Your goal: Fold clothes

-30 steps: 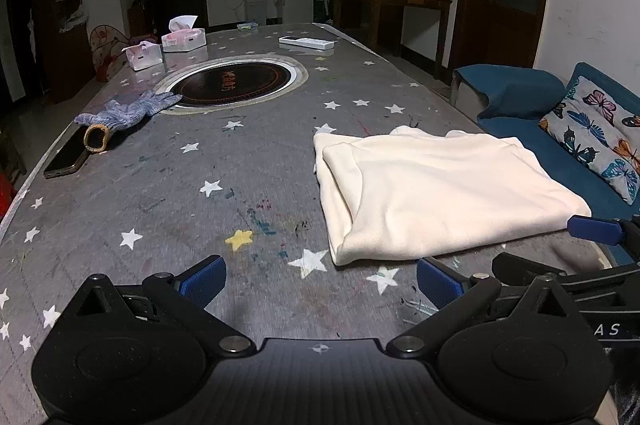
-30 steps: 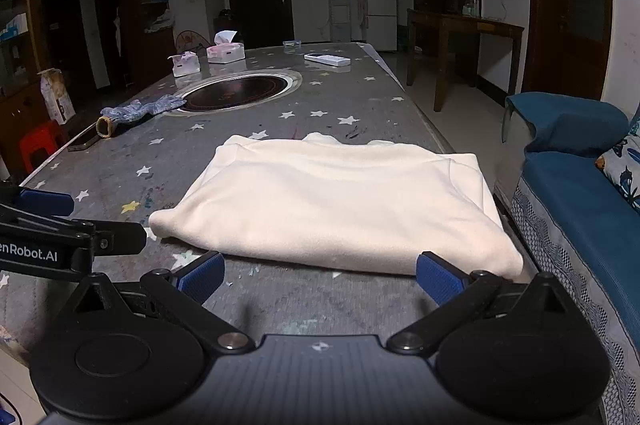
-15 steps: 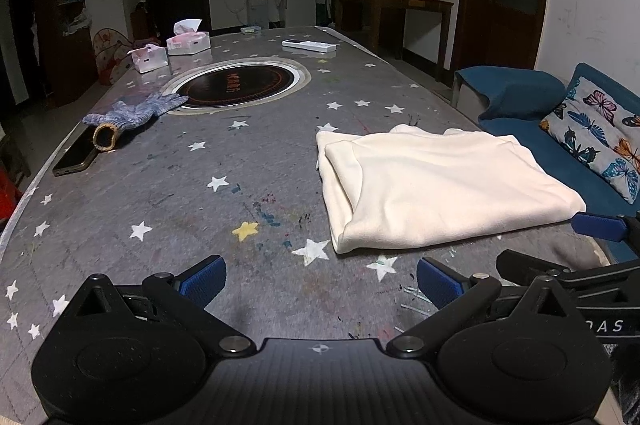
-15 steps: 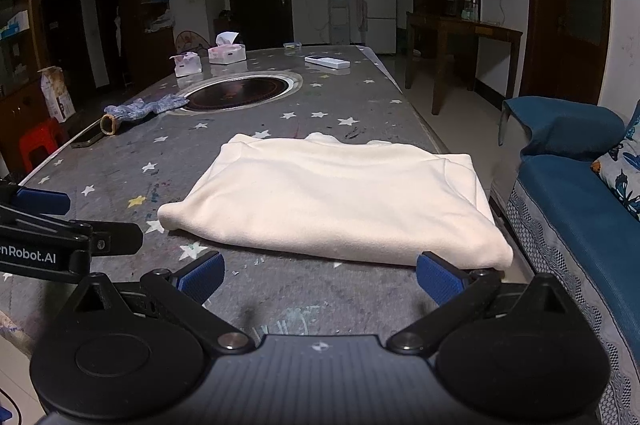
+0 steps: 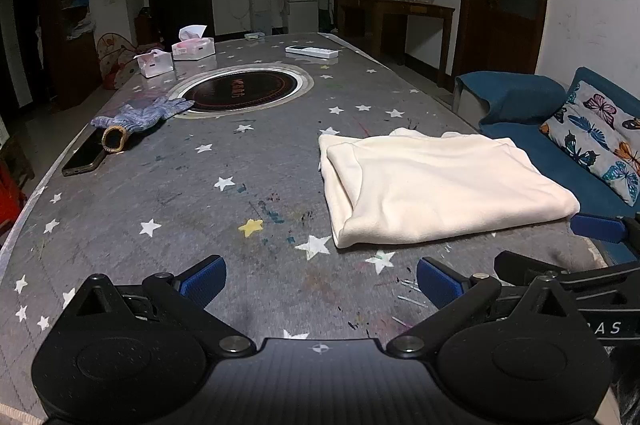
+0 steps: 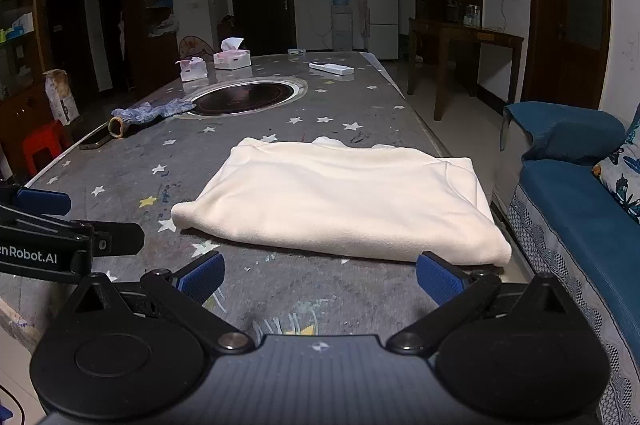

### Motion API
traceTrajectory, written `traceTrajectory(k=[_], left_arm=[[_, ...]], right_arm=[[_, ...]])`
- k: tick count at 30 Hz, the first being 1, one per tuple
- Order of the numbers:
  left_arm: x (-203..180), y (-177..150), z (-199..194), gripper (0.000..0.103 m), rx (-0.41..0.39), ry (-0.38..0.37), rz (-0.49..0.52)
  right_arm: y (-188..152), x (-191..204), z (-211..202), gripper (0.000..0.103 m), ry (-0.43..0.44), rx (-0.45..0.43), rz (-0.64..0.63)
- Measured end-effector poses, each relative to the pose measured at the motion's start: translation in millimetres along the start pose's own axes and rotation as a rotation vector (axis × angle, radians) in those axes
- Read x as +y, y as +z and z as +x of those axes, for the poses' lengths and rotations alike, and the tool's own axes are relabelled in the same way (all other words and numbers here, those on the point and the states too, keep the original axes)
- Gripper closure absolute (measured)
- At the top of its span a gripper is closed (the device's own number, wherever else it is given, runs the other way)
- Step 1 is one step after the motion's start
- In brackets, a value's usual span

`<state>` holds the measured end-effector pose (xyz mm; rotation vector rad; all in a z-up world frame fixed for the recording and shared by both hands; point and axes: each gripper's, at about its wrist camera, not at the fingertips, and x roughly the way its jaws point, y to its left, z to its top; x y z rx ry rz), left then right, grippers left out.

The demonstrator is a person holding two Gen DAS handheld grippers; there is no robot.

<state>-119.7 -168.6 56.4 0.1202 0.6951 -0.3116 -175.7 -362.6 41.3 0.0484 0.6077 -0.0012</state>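
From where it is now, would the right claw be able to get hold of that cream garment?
Probably yes: the right claw is open, and the folded cream garment lies just ahead with only bare tablecloth between.

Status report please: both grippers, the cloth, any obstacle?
Left gripper open, empty. Right gripper open, empty. Cream garment folded flat on table. Nothing blocking.

Left tongs [image 5: 321,277]: matte black linkage, blue ribbed pads, silver pivot screws; right tongs [image 6: 320,275] alike; white lettering on the side.

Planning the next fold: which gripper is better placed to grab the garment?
Right. The right gripper is open and faces the garment's near edge; the left gripper, also open, faces bare table beside it.
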Motion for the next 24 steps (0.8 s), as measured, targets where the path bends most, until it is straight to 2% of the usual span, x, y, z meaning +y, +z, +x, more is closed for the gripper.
traceTrajectory(k=[24], left_arm=[[-1, -3, -15, 0.000, -0.032, 0.016, -0.002]], right_arm=[[-2, 3, -16, 0.000, 0.008, -0.034, -0.008]])
